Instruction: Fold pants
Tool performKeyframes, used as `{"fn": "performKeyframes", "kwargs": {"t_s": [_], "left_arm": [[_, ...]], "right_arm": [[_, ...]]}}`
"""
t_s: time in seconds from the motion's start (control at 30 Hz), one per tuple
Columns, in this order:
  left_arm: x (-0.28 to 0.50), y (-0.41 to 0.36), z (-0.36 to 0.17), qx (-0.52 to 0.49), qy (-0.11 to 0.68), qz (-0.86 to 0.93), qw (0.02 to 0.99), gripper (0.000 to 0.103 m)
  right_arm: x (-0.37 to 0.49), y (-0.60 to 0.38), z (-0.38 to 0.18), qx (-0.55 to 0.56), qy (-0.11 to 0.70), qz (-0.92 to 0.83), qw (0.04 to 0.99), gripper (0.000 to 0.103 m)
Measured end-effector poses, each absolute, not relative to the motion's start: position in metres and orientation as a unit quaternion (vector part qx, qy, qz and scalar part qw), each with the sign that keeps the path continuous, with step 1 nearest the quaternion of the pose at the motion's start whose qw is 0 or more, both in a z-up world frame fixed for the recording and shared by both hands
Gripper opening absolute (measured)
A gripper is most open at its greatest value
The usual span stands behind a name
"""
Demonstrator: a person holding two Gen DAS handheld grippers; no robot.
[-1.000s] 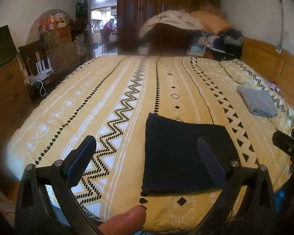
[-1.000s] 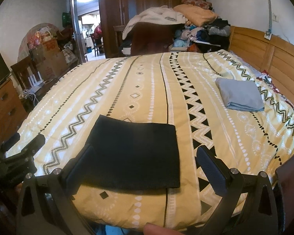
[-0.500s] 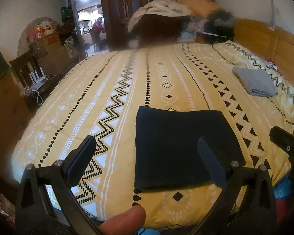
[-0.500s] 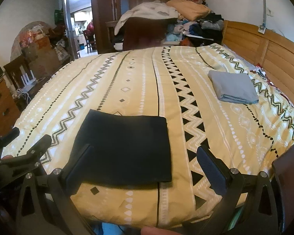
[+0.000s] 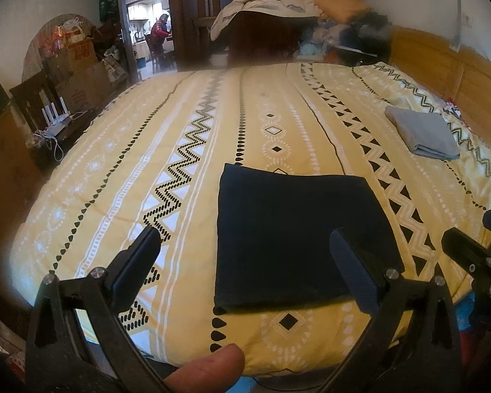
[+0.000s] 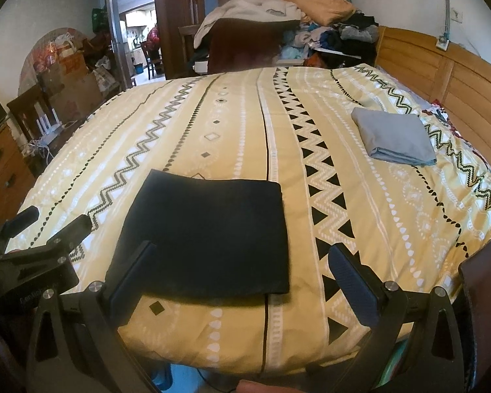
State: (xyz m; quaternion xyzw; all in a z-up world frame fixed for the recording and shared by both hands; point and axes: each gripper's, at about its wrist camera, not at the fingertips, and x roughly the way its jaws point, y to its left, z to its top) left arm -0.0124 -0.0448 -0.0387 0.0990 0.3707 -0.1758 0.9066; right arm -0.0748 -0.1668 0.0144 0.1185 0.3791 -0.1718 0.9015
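Note:
The dark navy pants lie folded into a flat rectangle near the front edge of the bed; they also show in the right wrist view. My left gripper is open and empty, held just in front of the pants' near edge. My right gripper is open and empty, over the pants' near right corner. Neither touches the cloth. The right gripper also shows at the right edge of the left wrist view, and the left gripper at the left edge of the right wrist view.
The bed has a yellow patterned cover and a wooden headboard at right. A folded grey garment lies far right. A heap of clothes stands beyond the bed. A dresser and boxes stand at left.
Both grippers have drawn back and risen a little from the bed. The folded pants have not moved. Both grippers stay open.

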Motion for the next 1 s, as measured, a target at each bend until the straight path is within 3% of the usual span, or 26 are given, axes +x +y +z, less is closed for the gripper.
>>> {"fn": "performKeyframes", "kwargs": {"t_s": [1.0], "left_arm": [[-0.0089,-0.0442,-0.0381,0.098,0.372,-0.172,0.907,0.103]], "right_arm": [[-0.0719,-0.1622,0.0145,0.114,0.382,-0.16,0.903,0.103]]}}
